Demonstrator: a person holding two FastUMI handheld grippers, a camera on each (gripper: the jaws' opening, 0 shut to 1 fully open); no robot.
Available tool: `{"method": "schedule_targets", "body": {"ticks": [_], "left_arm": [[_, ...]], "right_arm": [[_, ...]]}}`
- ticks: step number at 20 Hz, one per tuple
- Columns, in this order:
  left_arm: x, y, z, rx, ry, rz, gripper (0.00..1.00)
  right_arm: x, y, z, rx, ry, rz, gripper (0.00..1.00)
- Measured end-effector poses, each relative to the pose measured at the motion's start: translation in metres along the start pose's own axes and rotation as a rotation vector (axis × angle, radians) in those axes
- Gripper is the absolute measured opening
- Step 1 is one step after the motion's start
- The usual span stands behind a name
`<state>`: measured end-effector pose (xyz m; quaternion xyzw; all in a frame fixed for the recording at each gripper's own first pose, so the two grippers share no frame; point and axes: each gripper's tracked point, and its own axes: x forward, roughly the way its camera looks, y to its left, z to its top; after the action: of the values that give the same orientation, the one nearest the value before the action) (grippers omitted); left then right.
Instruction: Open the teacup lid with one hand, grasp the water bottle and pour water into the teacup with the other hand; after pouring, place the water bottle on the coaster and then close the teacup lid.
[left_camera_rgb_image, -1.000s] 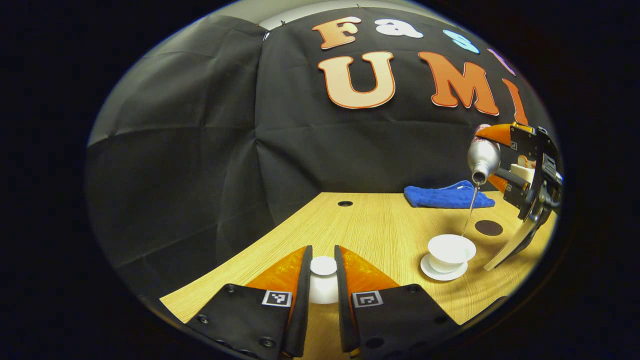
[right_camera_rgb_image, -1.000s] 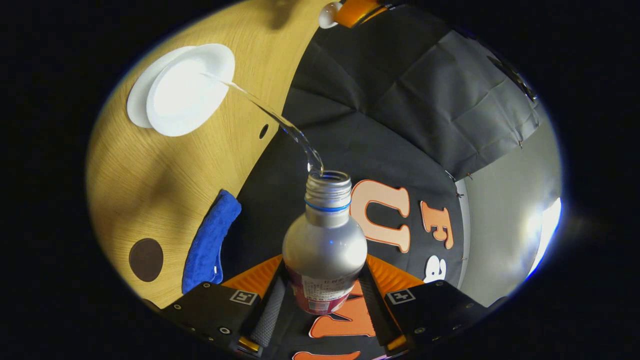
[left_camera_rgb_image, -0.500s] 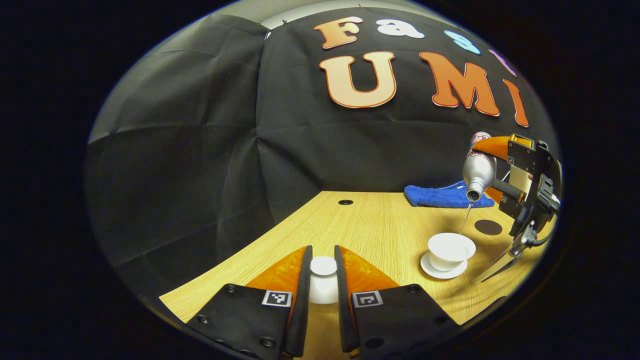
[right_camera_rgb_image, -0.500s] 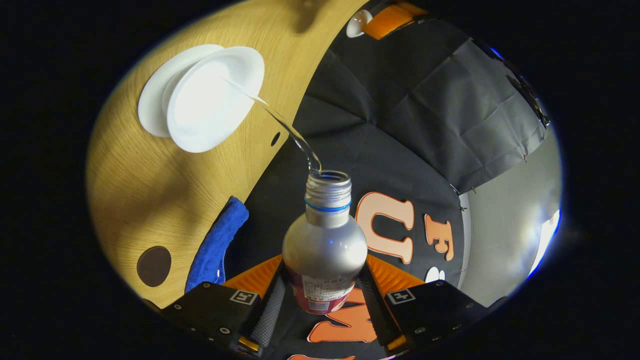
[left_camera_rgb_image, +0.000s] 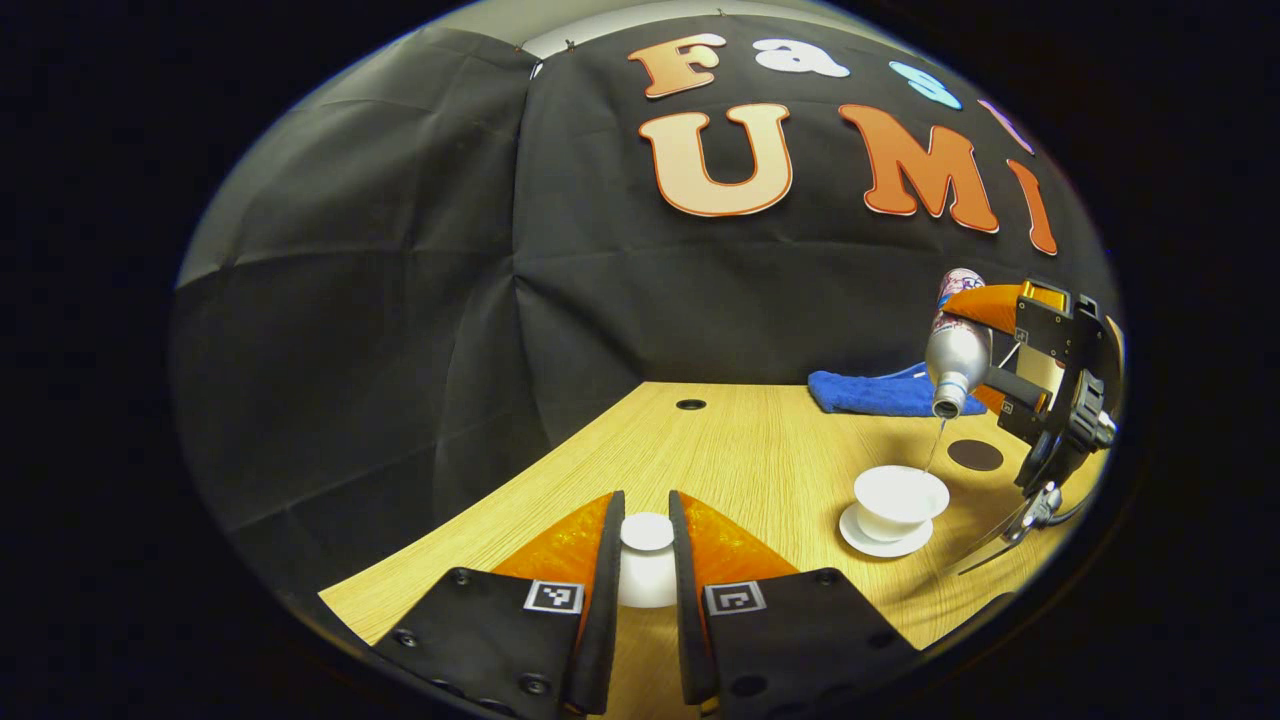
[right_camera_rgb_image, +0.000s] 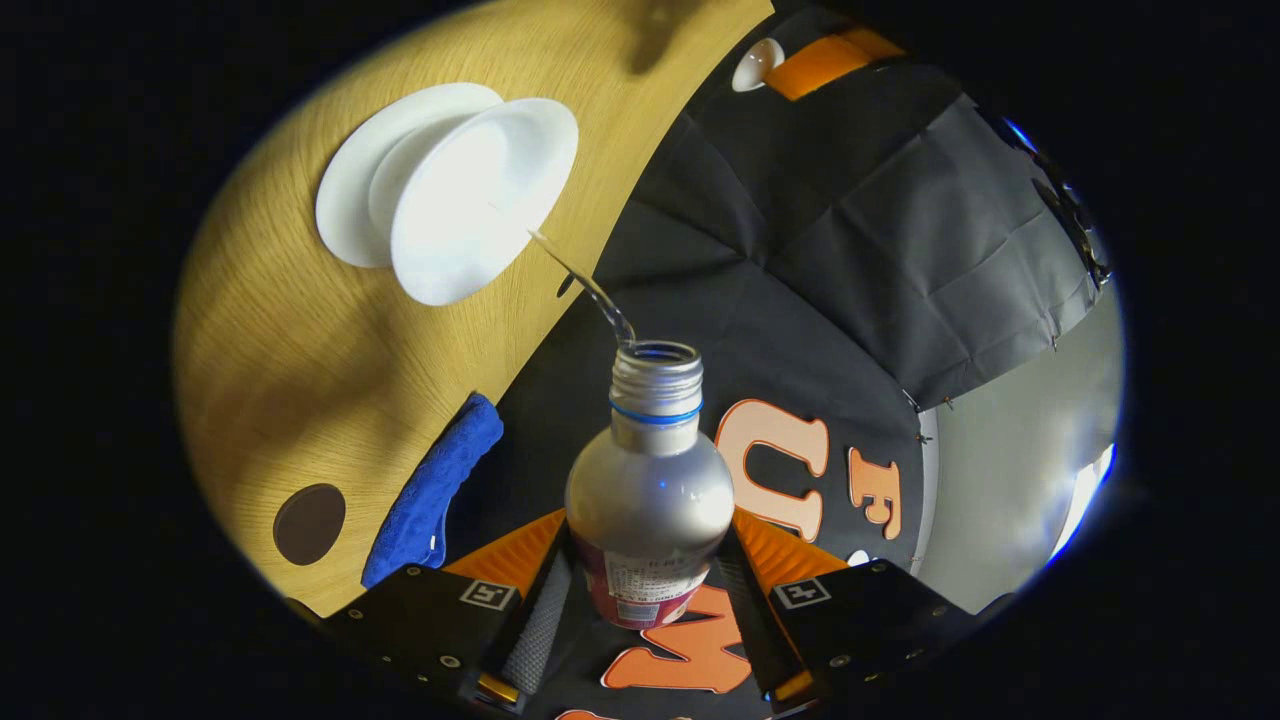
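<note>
— Lower now than a second ago, the bottle (left_camera_rgb_image: 957, 345) has dropped nearer the cup (left_camera_rgb_image: 899, 500); its stream is thinner.

— And on the left?

— Left gripper (left_camera_rgb_image: 645, 570) clenched on the lid (left_camera_rgb_image: 647, 572), held above the table (left_camera_rgb_image: 740, 450). Rightward: cup on its saucer (left_camera_rgb_image: 868, 543), then coaster (left_camera_rgb_image: 975, 455), cloth (left_camera_rgb_image: 875, 393) behind. Right gripper (right_camera_rgb_image: 648, 590) grasps the tilted bottle, water falling into the cup.

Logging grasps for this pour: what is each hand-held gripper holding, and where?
Left hand-held gripper: white ceramic teacup lid, by its knob. Right hand-held gripper: tilted silver metal water bottle, around its lower body.
</note>
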<state>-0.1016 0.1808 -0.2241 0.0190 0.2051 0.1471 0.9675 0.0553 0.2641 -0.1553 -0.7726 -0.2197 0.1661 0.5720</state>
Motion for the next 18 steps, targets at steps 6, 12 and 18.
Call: {"method": "schedule_targets", "body": {"ticks": [6,12,18], "left_arm": [[-0.001,-0.001,0.001,0.000,-0.003,-0.002,0.30],[-0.004,-0.003,0.002,0.004,-0.005,-0.009,0.30],[-0.003,-0.005,0.005,0.015,-0.015,-0.019,0.30]], "right_arm": [[-0.003,0.007,0.007,0.004,-0.011,0.018,0.78],[-0.004,0.010,0.014,0.023,-0.022,0.028,0.78],[-0.004,0.014,0.016,0.050,-0.025,0.037,0.75]]}}
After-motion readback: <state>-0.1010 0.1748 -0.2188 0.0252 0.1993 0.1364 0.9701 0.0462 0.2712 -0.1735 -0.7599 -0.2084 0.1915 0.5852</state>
